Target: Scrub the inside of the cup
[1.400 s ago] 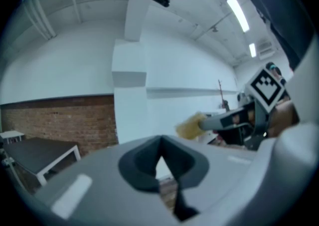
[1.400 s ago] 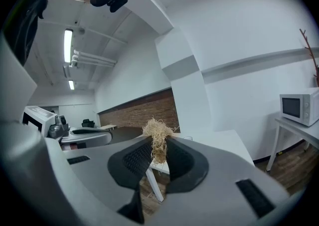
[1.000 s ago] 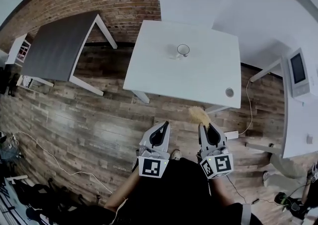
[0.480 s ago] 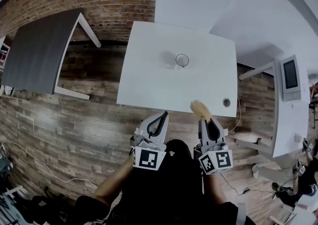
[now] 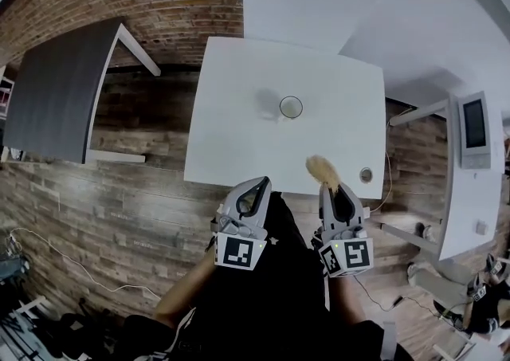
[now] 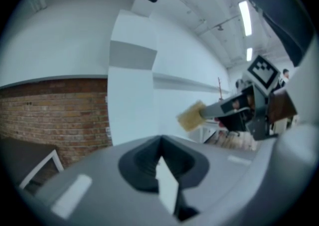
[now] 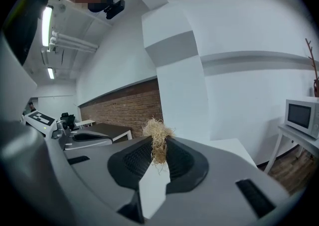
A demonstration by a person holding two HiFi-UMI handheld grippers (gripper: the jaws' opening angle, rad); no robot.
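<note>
Just a clear, round-rimmed cup (image 5: pixel 291 107), upright on white table (image 5: pixel 239 136)

Holding left gripper (image 5: pixel 260 183) and right gripper (image 5: pixel 329 189) side by side ahead of torso, both aimed forward, marker cubes facing up. Left closed tight, nothing in it. Right clamped on scrubber (image 5: pixel 322 169).

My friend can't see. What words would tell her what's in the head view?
From above, a person holds two grippers at the edge of a white table: the right gripper is shut on a straw-coloured scrubber, the left gripper is shut and empty. A clear cup stands mid-table, apart from both.
</note>
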